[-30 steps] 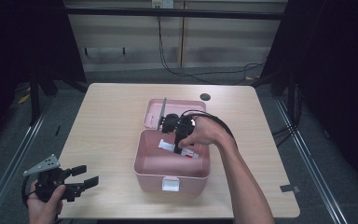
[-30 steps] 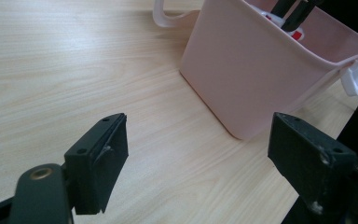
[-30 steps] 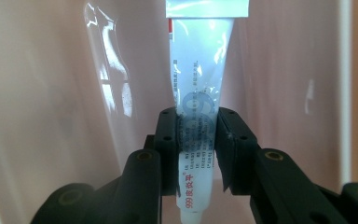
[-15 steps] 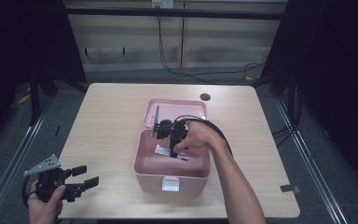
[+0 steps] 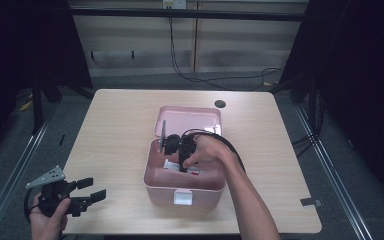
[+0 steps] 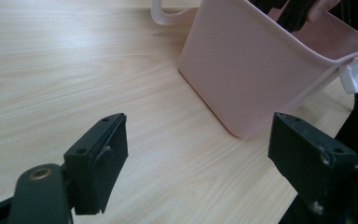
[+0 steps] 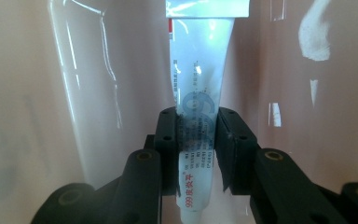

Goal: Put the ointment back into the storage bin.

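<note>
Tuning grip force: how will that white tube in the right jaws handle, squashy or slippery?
The white tube probably gives under pressure: it flattens to a crimped end. Its glossy skin could slip, so grip the body. It looks light for its size, and the right gripper holds it mid-length.

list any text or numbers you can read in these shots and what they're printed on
"999": red print near the lower end of the white squeezable tube pinched in the right claw, right gripper view.
A large blue mark on the tube's middle: the claw covers part of it, so it can't be read for certain.
Small lines of print along the tube: too small and blurred to read.
Pink plastic box and its white latch: no text visible.
</note>
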Demonstrator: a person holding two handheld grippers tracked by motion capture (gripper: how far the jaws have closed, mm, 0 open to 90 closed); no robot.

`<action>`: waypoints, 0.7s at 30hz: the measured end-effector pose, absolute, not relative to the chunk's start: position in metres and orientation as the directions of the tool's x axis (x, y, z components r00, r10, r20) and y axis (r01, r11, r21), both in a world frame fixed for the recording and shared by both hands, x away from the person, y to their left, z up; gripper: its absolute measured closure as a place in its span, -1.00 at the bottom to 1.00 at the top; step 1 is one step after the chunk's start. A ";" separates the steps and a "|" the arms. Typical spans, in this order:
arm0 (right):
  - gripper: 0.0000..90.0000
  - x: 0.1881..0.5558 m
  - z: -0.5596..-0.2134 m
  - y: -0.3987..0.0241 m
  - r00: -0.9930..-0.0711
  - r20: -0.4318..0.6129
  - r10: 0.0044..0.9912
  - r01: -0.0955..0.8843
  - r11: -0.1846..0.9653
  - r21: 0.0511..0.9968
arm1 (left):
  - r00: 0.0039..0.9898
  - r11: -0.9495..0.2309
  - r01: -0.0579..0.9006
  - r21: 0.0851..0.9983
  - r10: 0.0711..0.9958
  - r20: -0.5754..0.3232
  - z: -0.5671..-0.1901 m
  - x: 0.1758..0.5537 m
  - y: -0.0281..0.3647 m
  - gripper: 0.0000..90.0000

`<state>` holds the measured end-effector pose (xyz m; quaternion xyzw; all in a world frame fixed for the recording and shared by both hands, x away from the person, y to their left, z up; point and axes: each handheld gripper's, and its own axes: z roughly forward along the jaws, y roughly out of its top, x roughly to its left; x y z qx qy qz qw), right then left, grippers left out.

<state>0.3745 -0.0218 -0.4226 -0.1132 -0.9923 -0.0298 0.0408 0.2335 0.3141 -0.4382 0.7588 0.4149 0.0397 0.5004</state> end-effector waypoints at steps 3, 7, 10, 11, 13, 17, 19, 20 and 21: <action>0.59 0.374 -0.426 -0.022 -0.973 0.081 0.215 0.221 0.973 0.063 | 0.652 -0.156 0.591 0.791 0.670 -0.355 -0.438 0.234 0.314 -0.56; 0.59 0.373 -0.430 -0.016 -0.977 0.070 0.200 0.203 0.978 0.052 | 0.653 -0.157 0.592 0.791 0.669 -0.356 -0.438 0.234 0.313 -0.56; 0.59 0.373 -0.431 -0.015 -0.977 0.066 0.202 0.206 0.977 0.061 | 0.652 -0.154 0.592 0.791 0.670 -0.357 -0.438 0.233 0.314 -0.56; 0.59 0.373 -0.432 -0.015 -0.979 0.062 0.193 0.197 0.978 0.073 | 0.653 -0.153 0.590 0.793 0.668 -0.357 -0.438 0.233 0.314 -0.56; 0.59 0.373 -0.433 -0.015 -0.979 0.054 0.195 0.199 0.977 0.079 | 0.653 -0.153 0.590 0.792 0.668 -0.357 -0.438 0.233 0.314 -0.56; 0.59 0.370 -0.436 -0.016 -0.980 0.037 0.196 0.199 0.976 0.089 | 0.653 -0.155 0.592 0.791 0.668 -0.358 -0.438 0.233 0.314 -0.56; 0.59 0.369 -0.437 -0.016 -0.980 0.030 0.196 0.197 0.977 0.086 | 0.655 -0.157 0.592 0.791 0.666 -0.358 -0.438 0.233 0.314 -0.56; 0.59 0.369 -0.437 -0.016 -0.980 0.030 0.196 0.197 0.977 0.086 | 0.654 -0.158 0.592 0.790 0.666 -0.357 -0.439 0.233 0.314 -0.56; 0.59 0.369 -0.439 -0.016 -0.981 0.024 0.192 0.193 0.977 0.088 | 0.655 -0.160 0.592 0.790 0.667 -0.355 -0.439 0.233 0.314 -0.56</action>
